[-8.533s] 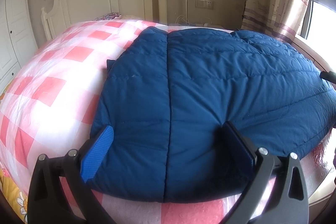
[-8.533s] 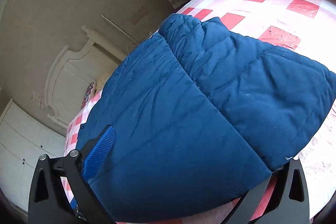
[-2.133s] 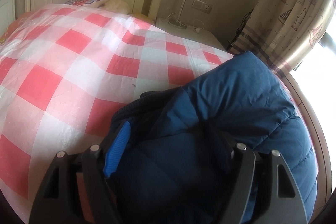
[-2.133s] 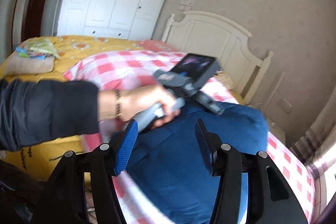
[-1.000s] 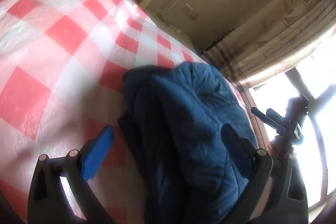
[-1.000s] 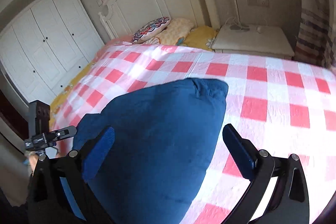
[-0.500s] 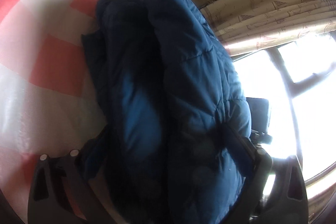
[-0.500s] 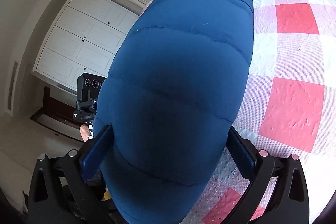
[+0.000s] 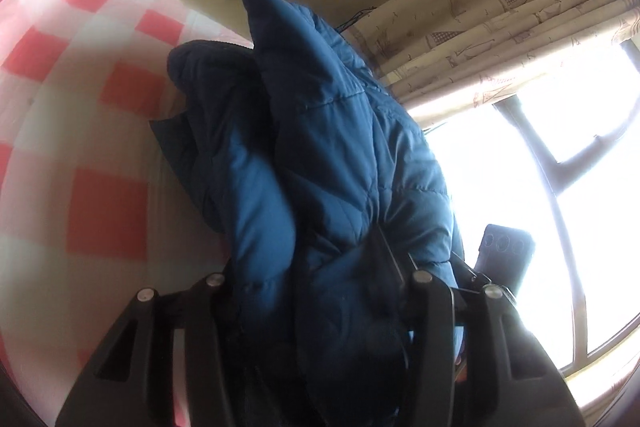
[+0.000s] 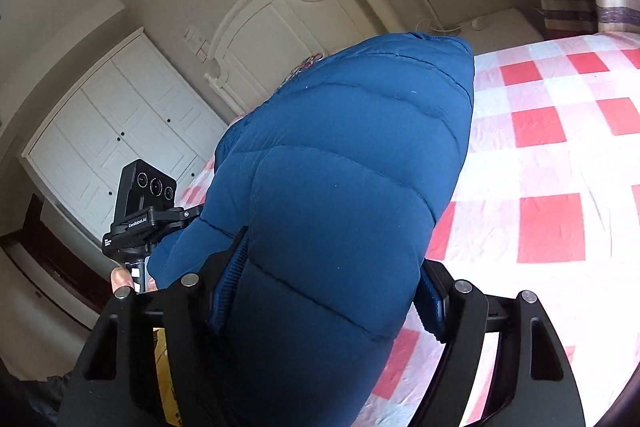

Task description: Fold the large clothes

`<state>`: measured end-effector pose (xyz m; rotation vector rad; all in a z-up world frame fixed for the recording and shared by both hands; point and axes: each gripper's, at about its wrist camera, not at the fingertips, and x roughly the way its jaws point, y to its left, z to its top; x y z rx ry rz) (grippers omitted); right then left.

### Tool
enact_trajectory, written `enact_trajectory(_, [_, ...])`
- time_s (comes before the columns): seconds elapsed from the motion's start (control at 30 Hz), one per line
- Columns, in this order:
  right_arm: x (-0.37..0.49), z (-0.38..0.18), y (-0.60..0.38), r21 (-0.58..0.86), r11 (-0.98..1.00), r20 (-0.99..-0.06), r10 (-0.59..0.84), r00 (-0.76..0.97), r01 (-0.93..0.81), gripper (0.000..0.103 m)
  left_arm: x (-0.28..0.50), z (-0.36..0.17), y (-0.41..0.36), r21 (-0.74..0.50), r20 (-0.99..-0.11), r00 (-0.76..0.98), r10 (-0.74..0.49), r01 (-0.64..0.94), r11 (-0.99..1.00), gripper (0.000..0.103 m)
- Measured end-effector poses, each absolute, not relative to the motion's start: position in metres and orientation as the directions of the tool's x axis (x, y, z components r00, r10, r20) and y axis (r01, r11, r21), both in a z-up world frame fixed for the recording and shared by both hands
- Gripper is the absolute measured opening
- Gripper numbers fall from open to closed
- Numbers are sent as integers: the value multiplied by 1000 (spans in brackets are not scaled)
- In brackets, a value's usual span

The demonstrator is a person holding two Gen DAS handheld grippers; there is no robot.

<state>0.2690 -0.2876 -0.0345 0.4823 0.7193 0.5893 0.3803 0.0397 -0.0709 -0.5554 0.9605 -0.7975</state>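
A folded dark blue puffer jacket (image 9: 328,155) lies bundled on the red-and-white checked bed (image 9: 104,211). My left gripper (image 9: 304,255) is around one end of it; its jaws are closing, and the right finger (image 9: 386,257) digs into the padding while the left one is hidden by fabric. In the right wrist view the jacket (image 10: 344,167) bulges up between the fingers of my right gripper (image 10: 328,267). Those jaws are closing too, with both blue pads (image 10: 230,279) against the jacket's sides.
The other gripper's camera block (image 10: 144,203) and a person's fingertips (image 10: 122,279) show left of the jacket. A white headboard (image 10: 280,23), a wardrobe (image 10: 116,131) and a nightstand (image 10: 500,27) stand behind. A curtain (image 9: 500,7) and a bright window (image 9: 560,107) lie beyond the bed.
Both grippers stood wide around the jacket a second ago and have since narrowed onto it. The left gripper's view has swung along the bed toward the window.
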Motion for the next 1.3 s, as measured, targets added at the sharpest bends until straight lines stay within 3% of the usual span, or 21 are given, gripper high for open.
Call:
enact_trajectory(0.1, [295, -49, -324, 625, 740, -472, 612, 634, -249, 74, 414, -91, 7, -717, -529, 324, -784, 324, 617, 51])
enact_trajectory(0.17, [311, -69, -336, 638, 755, -522, 566, 638, -148, 80, 422, -106, 0, -750, -501, 352, -790, 278, 600, 62])
enact_trajectory(0.27, [304, -70, -351, 668, 737, -509, 550, 662, -99, 91, 412, -105, 10, -761, -501, 394, -771, 225, 609, 79])
enact_trajectory(0.37, [271, -43, -349, 581, 806, -505, 467, 725, -114, 92, 382, -73, 35, -637, -557, 510, -655, 244, 731, 85])
enact_trajectory(0.47, [221, -8, -349, 471, 871, -436, 369, 820, -142, 93, 321, -12, 53, -450, -486, 705, -517, 306, 839, 101])
enact_trajectory(0.6, [136, 39, -326, 294, 945, -268, 227, 936, -145, 99, 227, 63, 52, -199, -284, 885, -368, 321, 926, 101])
enact_trajectory(0.77, [53, 58, -296, 146, 986, -128, 102, 987, -83, 99, 155, 85, 18, 9, -163, 971, -173, 177, 984, 101])
enact_trajectory(0.83, [36, 48, -283, 120, 991, -128, 71, 989, -55, 99, 139, 73, 0, 6, -175, 977, -120, 123, 992, 101])
enact_trajectory(1.07, [8, -12, -248, -10, 995, -189, -103, 977, 103, 99, 95, -3, -26, 1, -305, 934, -187, 196, 981, 101])
enact_trajectory(1.3, [8, -29, -243, -26, 992, -204, -123, 971, 120, 99, 84, -28, -37, 18, -302, 932, -200, 215, 976, 101])
